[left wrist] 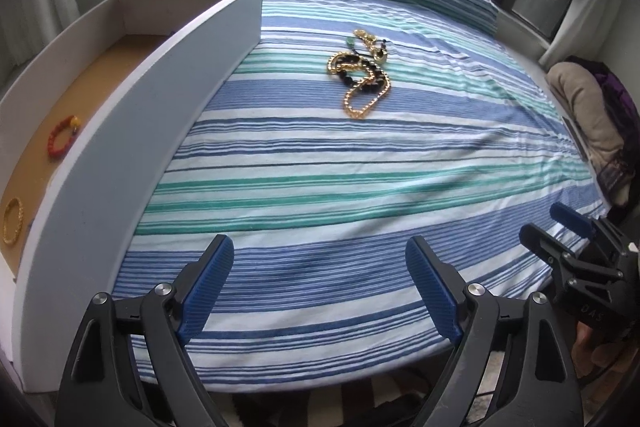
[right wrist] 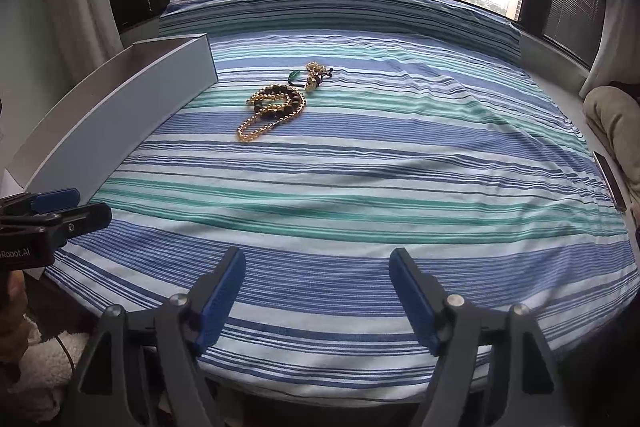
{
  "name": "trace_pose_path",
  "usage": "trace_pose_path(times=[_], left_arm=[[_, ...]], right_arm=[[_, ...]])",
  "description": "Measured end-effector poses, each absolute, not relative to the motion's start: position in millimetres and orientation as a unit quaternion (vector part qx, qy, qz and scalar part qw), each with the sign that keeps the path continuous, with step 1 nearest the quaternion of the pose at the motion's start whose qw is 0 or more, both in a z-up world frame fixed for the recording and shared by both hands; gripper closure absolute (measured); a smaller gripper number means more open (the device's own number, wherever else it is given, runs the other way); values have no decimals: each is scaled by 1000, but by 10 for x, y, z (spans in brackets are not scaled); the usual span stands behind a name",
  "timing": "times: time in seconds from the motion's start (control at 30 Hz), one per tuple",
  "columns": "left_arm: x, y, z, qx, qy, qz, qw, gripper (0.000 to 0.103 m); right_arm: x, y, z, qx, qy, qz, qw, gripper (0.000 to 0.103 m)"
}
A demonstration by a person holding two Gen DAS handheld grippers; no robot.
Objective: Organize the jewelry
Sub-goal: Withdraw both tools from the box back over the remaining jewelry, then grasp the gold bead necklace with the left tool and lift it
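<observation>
The left tool point(right wrist: 60, 205) reads "Robot.AI" (start cut off); the right tool point(left wrist: 560, 223) reads "DAS".

**Colours and patterns**

Blue, teal and white stripes across the bedsheet point(left wrist: 360, 187). Gold chain point(left wrist: 366, 95) tangled with black beads point(left wrist: 352, 77). White tray point(left wrist: 120, 147), tan floor; red bead bracelet point(left wrist: 62, 137) and gold bangle point(left wrist: 12, 221) inside. Blue ribbed pads point(left wrist: 208, 291) on black gripper frames.

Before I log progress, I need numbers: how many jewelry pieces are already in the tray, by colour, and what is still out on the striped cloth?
Red bead bracelet in the tray: 1
Gold bangle in the tray: 1
Tangled pile of gold chains and dark beads on the striped cloth: 1 heap, pieces too entangled to count
Total in tray: 2
</observation>
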State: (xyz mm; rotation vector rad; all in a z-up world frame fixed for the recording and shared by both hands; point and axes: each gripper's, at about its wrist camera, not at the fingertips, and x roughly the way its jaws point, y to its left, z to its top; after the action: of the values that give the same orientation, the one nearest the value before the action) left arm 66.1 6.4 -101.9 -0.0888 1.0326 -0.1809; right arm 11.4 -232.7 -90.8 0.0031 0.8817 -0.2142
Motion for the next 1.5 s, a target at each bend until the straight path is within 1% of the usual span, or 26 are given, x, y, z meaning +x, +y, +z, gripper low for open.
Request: trace_pose_path(times=[0.33,0.6,0.8,0.9,0.97,1.0,1.07,1.1,1.17,1.2,1.23,1.27,1.3,1.37,1.4,1.47,1.5], left_arm=[[955,-46,-1221,-41,519,-85,850,14],[1167,-224,-1322,-19,532,-93,841,14],[1682,-294,-1193,-32,506,-114,854,15],[2010,-332,-1205,-55,503,-125,853,19],[2196,-395,-1250,-54,502,-124,854,24],[2264,-448,-1280,-46,500,-125,856,25],[2384,-574,-1358,-15,493,-131,860,31],[2445,-643,-1407,2,490,-135,862,32],[2563,-738,-1529,26,489,-137,861,43],[2620,-759,-1596,32,493,-136,859,47],[2671,-774,-1665,33,501,-137,854,56],[2710,-781,-1718,34,506,-138,851,63],[2708,-792,-1699,41,489,-137,860,63],[2737,-821,-1703,48,491,-142,858,64],[2743,-828,-1704,45,492,-150,857,69],[2730,-860,-1703,54,492,-157,854,97],[2718,-867,-1697,57,493,-160,853,97]], right_arm=[[135,-2412,-997,19,433,-98,896,27],[143,-2591,-1091,42,440,-105,891,27],[145,-2678,-1139,54,442,-107,889,27],[137,-2719,-1144,61,441,-109,889,27],[124,-2744,-1145,63,440,-112,889,27],[119,-2755,-1148,65,440,-113,889,27],[109,-2775,-1156,67,440,-114,888,27],[100,-2784,-1161,69,440,-115,888,27],[90,-2797,-1170,70,441,-115,887,27],[84,-2798,-1172,71,441,-115,887,27],[78,-2803,-1170,71,441,-115,887,27],[72,-2805,-1165,71,440,-116,888,27],[62,-2806,-1162,71,440,-116,888,27],[55,-2819,-1159,72,439,-117,888,27],[54,-2826,-1161,72,439,-118,888,27],[58,-2853,-1163,74,441,-120,887,27],[58,-2860,-1161,76,441,-120,886,27]])
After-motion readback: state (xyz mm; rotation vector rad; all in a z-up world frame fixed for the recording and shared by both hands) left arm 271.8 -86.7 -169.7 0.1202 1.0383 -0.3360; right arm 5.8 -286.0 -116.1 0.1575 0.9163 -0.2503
